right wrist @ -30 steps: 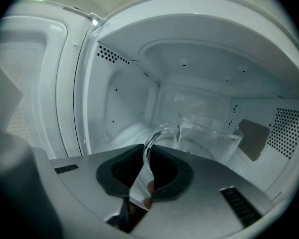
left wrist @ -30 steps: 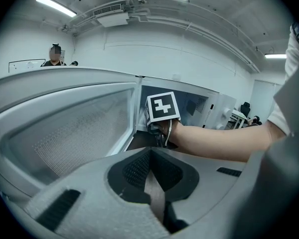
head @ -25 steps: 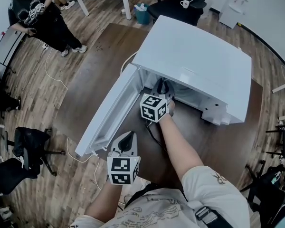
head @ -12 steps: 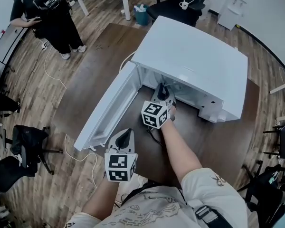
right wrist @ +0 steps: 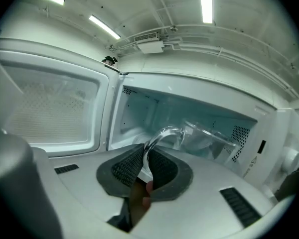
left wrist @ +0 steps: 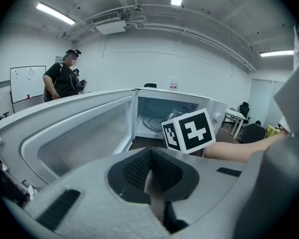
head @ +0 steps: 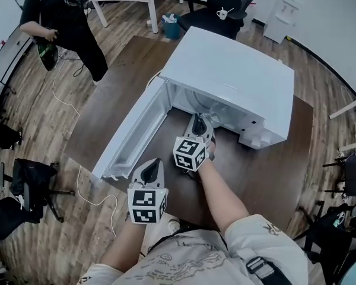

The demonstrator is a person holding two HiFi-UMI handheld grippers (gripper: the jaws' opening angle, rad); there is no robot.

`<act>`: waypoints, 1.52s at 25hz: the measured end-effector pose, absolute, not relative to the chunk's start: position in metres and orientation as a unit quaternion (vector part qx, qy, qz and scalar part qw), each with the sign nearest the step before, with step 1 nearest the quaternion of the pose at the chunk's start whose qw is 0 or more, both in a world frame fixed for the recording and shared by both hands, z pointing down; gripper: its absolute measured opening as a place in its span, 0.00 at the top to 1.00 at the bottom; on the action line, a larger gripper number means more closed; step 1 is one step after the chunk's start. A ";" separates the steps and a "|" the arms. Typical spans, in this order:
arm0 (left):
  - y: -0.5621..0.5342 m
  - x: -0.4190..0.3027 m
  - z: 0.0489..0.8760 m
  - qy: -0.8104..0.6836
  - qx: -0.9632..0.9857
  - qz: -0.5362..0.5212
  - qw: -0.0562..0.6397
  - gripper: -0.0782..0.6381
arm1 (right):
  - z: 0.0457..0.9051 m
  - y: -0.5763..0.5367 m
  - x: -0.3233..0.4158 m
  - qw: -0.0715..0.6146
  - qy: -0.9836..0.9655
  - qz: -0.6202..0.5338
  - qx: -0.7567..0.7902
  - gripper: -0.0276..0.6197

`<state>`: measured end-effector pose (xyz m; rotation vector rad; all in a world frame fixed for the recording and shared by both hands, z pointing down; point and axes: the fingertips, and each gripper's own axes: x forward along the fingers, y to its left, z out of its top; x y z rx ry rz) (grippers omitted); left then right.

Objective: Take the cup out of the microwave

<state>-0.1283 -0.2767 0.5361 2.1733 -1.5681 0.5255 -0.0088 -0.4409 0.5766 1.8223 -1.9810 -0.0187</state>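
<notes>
The white microwave (head: 237, 79) stands on a brown table, its door (head: 133, 136) swung wide open to the left. My right gripper (head: 202, 123) is at the oven's mouth, shut on the curved handle (right wrist: 159, 135) of a clear glass cup (right wrist: 212, 136). The cup hangs just beyond the jaws, in front of the pale cavity (right wrist: 149, 113). My left gripper (head: 154, 168) hovers nearer to me beside the door's lower edge, jaws shut with nothing in them. In the left gripper view the right gripper's marker cube (left wrist: 188, 131) covers most of the cup (left wrist: 177, 114).
The brown table (head: 273, 171) has bare surface to the right of the microwave. A white cable (head: 98, 198) trails off the table's left edge to the floor. A person (head: 65, 16) stands at the back left. An office chair (head: 225, 5) is behind the microwave.
My right gripper has drawn back from inside the cavity toward me, bringing the cup by its handle. The left gripper has barely shifted. The person at the back left has moved.
</notes>
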 end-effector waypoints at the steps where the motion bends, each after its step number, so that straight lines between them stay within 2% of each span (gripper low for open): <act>1: -0.274 -0.128 0.533 -0.563 0.779 0.186 0.202 0.87 | 0.574 -0.435 -0.009 0.223 -0.719 -0.008 0.658 0.89; 20: -0.196 -0.136 0.478 -0.589 0.781 0.134 0.159 0.87 | 0.493 -0.296 -0.023 0.168 -0.776 -0.018 0.608 0.88; 38: -0.127 -0.114 0.442 -0.578 0.801 0.099 0.120 0.87 | 0.454 -0.171 -0.023 0.156 -0.798 -0.010 0.582 0.89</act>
